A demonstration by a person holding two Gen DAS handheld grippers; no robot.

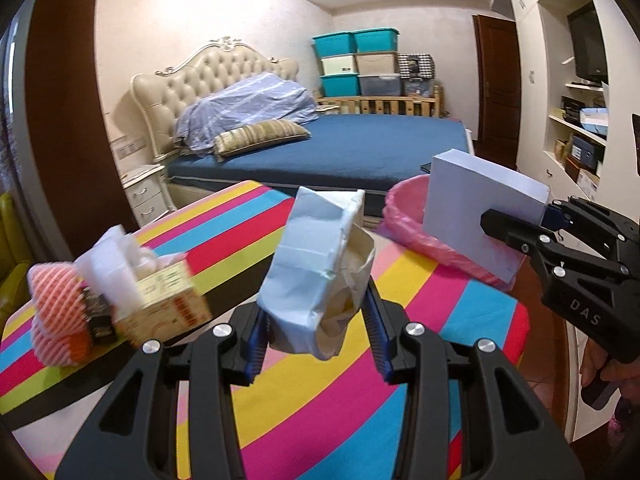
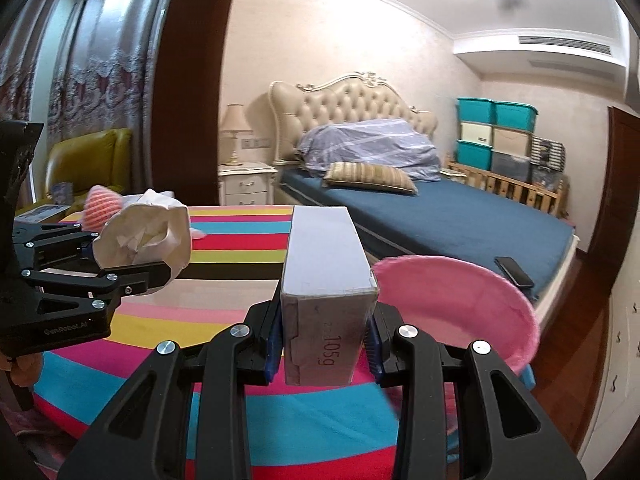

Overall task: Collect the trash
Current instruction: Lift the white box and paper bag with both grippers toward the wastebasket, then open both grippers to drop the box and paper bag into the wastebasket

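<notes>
The left hand-held gripper [image 1: 318, 344] pinches a crumpled pale-blue paper bag [image 1: 316, 268] between its blue-padded fingers, holding it above the striped desk [image 1: 320, 392]; in the right wrist view the same bag [image 2: 146, 238] shows its open, wrinkled mouth, clear of the cloth. The right hand-held gripper [image 2: 325, 344] is clamped on a white carton [image 2: 326, 264] (its near end is printed "105g"), gripping it by the short end so that the box juts forward; seen from the left wrist, the carton [image 1: 480, 208] hangs just over the near rim of the pink-lined bin [image 1: 404, 216], which stands at the far right edge of the desk. Left on the desk, well apart from the bin, lie a small yellowish box [image 1: 168, 308] stuffed with white wrapping and a pink-and-white foam net [image 1: 56, 312], touching each other; behind everything stands a bed [image 1: 352, 148] with a blue sheet.
</notes>
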